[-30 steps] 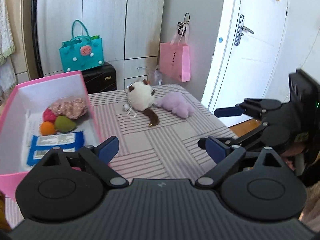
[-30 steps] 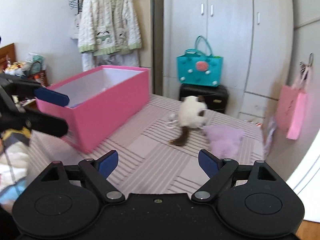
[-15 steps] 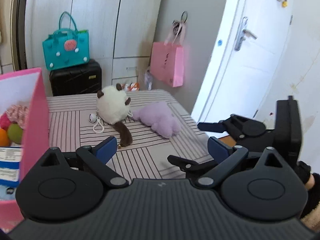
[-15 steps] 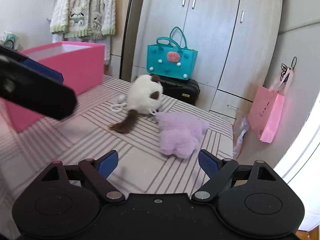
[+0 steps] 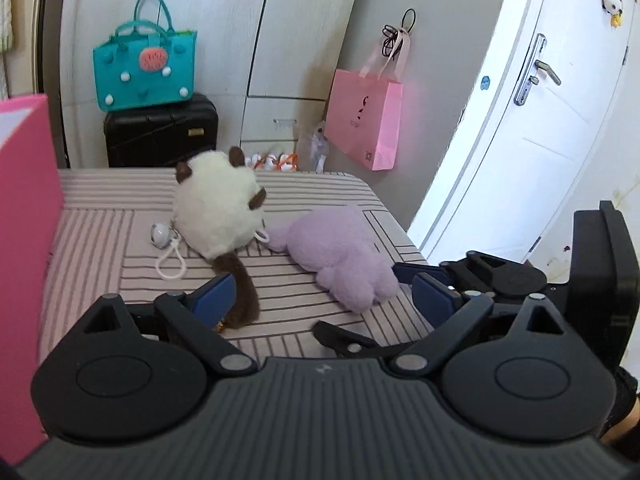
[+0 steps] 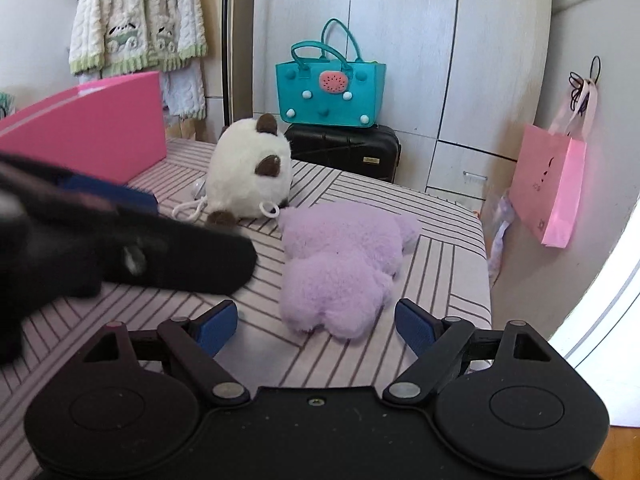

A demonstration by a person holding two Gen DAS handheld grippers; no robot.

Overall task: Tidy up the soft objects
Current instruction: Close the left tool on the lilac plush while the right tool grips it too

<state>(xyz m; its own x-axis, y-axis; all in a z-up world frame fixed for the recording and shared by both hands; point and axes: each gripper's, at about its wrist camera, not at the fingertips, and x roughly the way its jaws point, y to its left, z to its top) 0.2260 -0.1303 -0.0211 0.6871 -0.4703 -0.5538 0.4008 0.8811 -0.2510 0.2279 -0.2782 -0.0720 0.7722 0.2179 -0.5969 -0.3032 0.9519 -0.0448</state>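
The left claw (image 5: 322, 294) is black with dark blue pads, and so is the right claw (image 6: 316, 322). Under both, the counter (image 6: 448, 248) wears a pale pink cloth with thin dark stripes set in blocks that run different ways. Ahead of the left claw sits a cream-white plush cat (image 5: 218, 210) with brown ears and a brown tail. Just ahead of the right claw lies a lilac plush toy (image 6: 340, 264), one plain colour all over. Left of the claws stands a bright pink box (image 6: 88, 132). Beyond the toys are a teal bag (image 6: 330, 94) with white pompoms and a watermelon patch, a black suitcase (image 6: 344, 150), and a pink paper bag (image 6: 550, 190).
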